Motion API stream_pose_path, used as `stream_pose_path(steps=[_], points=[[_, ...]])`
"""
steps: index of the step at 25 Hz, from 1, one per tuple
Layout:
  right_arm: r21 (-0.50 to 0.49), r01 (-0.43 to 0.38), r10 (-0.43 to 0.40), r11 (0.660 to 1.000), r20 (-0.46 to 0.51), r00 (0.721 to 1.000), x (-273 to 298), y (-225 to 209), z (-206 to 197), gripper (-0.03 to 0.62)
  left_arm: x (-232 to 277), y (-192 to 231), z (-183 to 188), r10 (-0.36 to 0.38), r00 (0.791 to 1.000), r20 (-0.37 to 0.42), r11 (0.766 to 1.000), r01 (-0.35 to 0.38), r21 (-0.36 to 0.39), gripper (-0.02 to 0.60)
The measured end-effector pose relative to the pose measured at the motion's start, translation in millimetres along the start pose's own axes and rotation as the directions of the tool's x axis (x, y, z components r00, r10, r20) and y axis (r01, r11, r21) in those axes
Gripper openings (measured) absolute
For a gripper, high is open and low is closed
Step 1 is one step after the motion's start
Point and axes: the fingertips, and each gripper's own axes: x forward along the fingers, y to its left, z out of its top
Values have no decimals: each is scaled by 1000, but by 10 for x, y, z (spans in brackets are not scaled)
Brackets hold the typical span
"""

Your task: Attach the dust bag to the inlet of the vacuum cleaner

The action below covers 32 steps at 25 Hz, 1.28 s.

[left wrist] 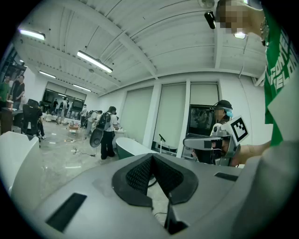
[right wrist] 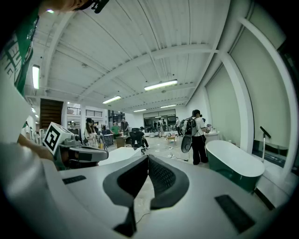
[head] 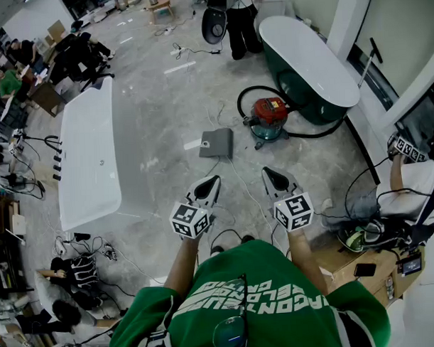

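On the floor ahead, in the head view, stands the red vacuum cleaner (head: 270,116) on a teal base, with a black hose (head: 244,97) looping behind it. The flat grey dust bag (head: 217,143) lies on the floor just left of it. My left gripper (head: 214,181) and right gripper (head: 267,172) are held side by side at waist height, well short of both. Both are shut with nothing between the jaws. The left gripper view shows its pads (left wrist: 140,175) meeting at the tip, and the right gripper view shows its pads (right wrist: 161,176) doing the same. Neither gripper view shows the bag or the vacuum.
A long white bathtub (head: 88,152) stands at the left and a dark green one (head: 306,66) at the back right. Cables (head: 235,172) trail over the floor. A seated person (head: 409,187) and a wooden desk (head: 362,267) are at the right. Other people stand farther off.
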Motion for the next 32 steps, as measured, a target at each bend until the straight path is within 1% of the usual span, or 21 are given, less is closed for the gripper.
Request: stream_pose_path(steps=[7, 11, 15, 18, 22, 26, 28, 30, 32], points=[[-2, 28, -28, 1000, -21, 999, -102, -205, 17, 9, 177, -144, 107, -29, 1000, -13, 999, 29, 14, 5], [2, 36, -36, 999, -33, 999, -156, -343, -66, 9, 282, -182, 63, -27, 999, -19, 1000, 27, 8, 5], [20, 56, -55, 998, -30, 998, -57, -537, -172, 9, 442, -43, 2, -13, 1000, -19, 1000, 13, 2, 5], [28, 63, -61, 998, -43, 997, 63, -570, -204, 9, 450, 126, 23, 1, 1000, -22, 1000, -1, -3, 5], [36, 69, -66, 997, -67, 996, 361, -654, -298, 9, 521, 455, -53, 24, 999, -22, 999, -25, -22, 5], [29, 71, -69, 997, -77, 995, 877, -710, -256, 9, 634, 1008, -61, 45, 999, -26, 998, -46, -37, 5], [21, 68, -65, 997, -95, 993, 1262, -907, -108, 9, 878, 1354, 52, 53, 998, -29, 997, -54, -56, 5], [21, 61, -58, 998, -122, 991, 1694, -1241, 79, 9, 1260, 1701, 225, 64, 997, -37, 995, -66, -77, 5], [26, 52, -48, 998, -134, 990, 2060, -1453, 204, 9, 1526, 2015, 359, 76, 996, -46, 993, -79, -84, 5]])
